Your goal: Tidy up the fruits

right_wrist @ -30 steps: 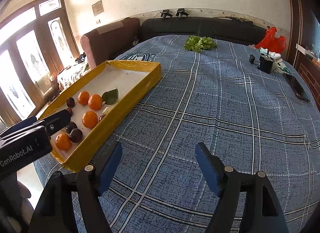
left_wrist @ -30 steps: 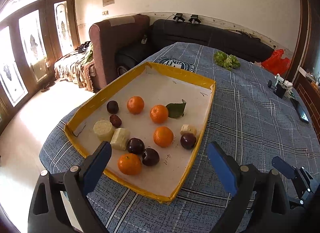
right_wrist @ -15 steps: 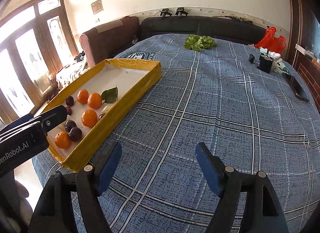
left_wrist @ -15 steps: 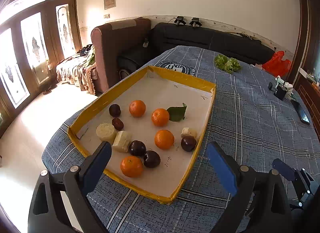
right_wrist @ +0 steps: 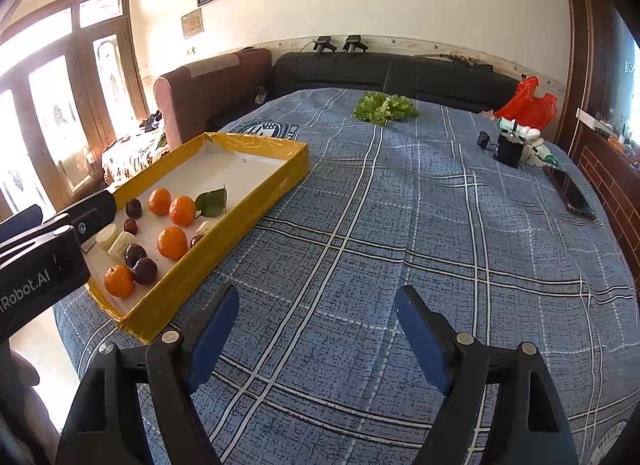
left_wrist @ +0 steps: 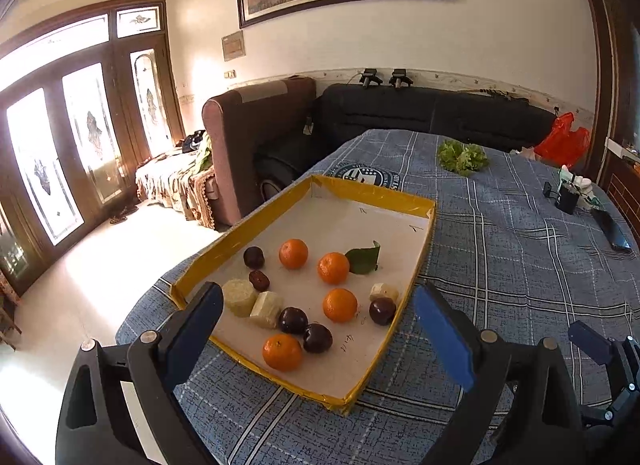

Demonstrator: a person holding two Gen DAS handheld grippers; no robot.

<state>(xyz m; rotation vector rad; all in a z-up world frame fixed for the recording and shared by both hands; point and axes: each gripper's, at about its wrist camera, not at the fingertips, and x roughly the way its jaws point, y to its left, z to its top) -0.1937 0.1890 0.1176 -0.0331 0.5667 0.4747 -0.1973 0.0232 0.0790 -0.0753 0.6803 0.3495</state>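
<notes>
The left gripper (left_wrist: 316, 319) hangs with its jaws spread wide and nothing between them, above the near end of the yellow tray (left_wrist: 416, 277). The right gripper (right_wrist: 316, 329) is likewise wide apart and holds nothing, over the blue plaid cloth (right_wrist: 440, 225) just beside the tray. In the tray lie four oranges (left_wrist: 339, 305), dark plums (left_wrist: 293, 320), pale chunks (left_wrist: 266, 308) and a leaf (left_wrist: 364, 260).

Both wrist views face the tray (left_wrist: 416, 207) (left nearer).
</notes>
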